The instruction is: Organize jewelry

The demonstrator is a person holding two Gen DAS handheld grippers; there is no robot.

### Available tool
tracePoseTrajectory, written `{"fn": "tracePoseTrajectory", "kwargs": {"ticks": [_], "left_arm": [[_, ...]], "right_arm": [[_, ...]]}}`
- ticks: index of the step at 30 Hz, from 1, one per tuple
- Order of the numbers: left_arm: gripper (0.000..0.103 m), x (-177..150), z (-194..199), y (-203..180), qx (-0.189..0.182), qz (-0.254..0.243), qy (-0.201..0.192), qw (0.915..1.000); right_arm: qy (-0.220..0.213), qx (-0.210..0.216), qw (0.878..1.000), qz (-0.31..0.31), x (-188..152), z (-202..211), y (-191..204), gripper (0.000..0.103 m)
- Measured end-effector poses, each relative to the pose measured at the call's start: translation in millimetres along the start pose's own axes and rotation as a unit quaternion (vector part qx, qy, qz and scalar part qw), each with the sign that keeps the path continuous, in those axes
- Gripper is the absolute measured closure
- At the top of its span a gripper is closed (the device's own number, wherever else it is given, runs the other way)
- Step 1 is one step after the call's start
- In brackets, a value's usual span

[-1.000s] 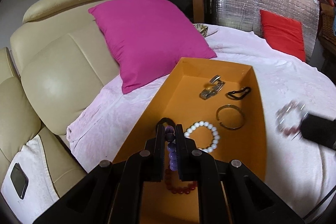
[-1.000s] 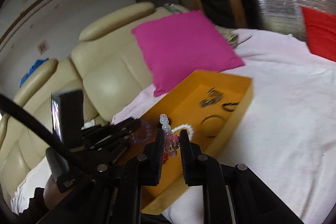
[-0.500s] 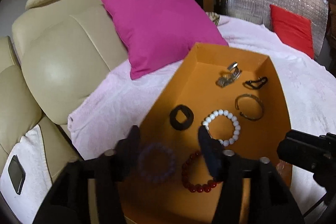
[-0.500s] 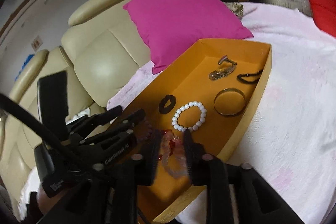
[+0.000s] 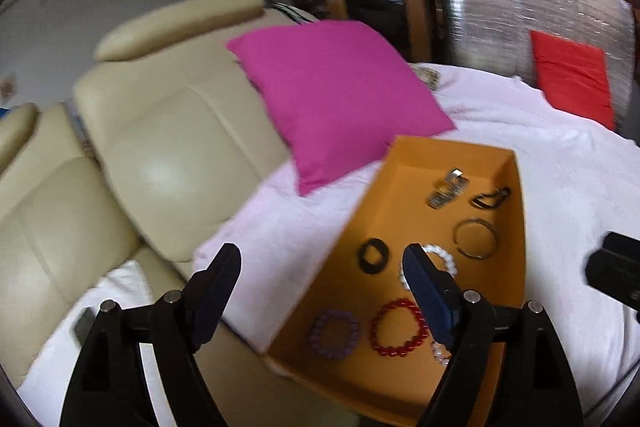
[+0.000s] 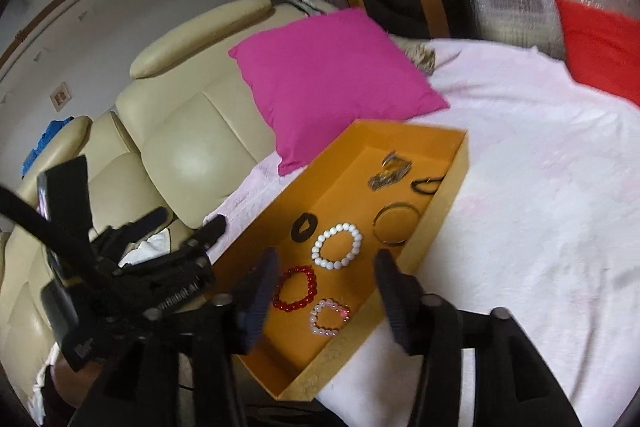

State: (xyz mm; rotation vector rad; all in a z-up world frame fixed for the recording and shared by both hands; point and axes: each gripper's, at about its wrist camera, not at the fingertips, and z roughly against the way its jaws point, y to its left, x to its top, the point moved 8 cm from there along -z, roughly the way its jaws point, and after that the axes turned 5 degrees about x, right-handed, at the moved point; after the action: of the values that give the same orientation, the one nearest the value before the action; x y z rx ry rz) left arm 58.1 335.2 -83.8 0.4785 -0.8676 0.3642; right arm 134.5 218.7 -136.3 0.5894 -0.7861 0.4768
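Bracelets lie loose on the floor of an orange tray (image 6: 448, 183) set on a bed spread with a pale pink sheet (image 6: 540, 211), as two hand-held claws hang above its near end. The left claw (image 5: 320, 267) has just been opening and its jaws stand wide apart with nothing between them; a purple bead bracelet (image 5: 334, 334) rests in the tray at about 6 o'clock from it. The right claw (image 6: 324, 269) has likewise just been opening, jaws apart and empty, with a pink-and-clear bead bracelet (image 6: 329, 317) lying flat at its 6 o'clock. Beside these sit a red bead bracelet (image 6: 294, 289), a white pearl bracelet (image 6: 337, 245), a black ring (image 6: 304, 227) and a thin metal bangle (image 6: 396, 223). At the tray's far end, toward 12 o'clock, are a metal clasp piece (image 5: 448, 189) and a black loop (image 5: 490, 197). A magenta pillow (image 5: 336, 99) leans against a cream sofa (image 5: 168, 155).
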Motion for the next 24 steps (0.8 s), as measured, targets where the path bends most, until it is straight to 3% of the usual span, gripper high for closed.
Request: {"fn": "tracePoseTrajectory", "kwargs": {"ticks": [4,7,11,21,24], "left_arm": [[0.019,15.0,38.2,10.7,0.023,-0.019,-0.043,0.9986],[0.019,20.6,60.1,15.2,0.02,-0.023,-0.047,0.9984],[0.019,27.0,87.7,21.8,0.045,-0.029,-0.063,0.9966],[0.017,34.4,134.0,33.3,-0.004,0.049,-0.067,0.9965],[0.016,35.2,139.2,35.4,0.001,0.061,-0.069,0.9958]], "right_arm": [[-0.007,-0.025,0.999,0.029,6.4,35.7,11.9,0.048],[-0.014,-0.043,0.998,0.032,10.1,58.1,16.5,0.043],[-0.03,-0.061,0.997,0.038,13.6,87.9,26.5,0.042],[-0.061,-0.101,0.992,0.046,7.1,130.0,47.0,0.039],[-0.065,-0.103,0.991,0.046,3.9,131.3,50.1,0.039]]}}
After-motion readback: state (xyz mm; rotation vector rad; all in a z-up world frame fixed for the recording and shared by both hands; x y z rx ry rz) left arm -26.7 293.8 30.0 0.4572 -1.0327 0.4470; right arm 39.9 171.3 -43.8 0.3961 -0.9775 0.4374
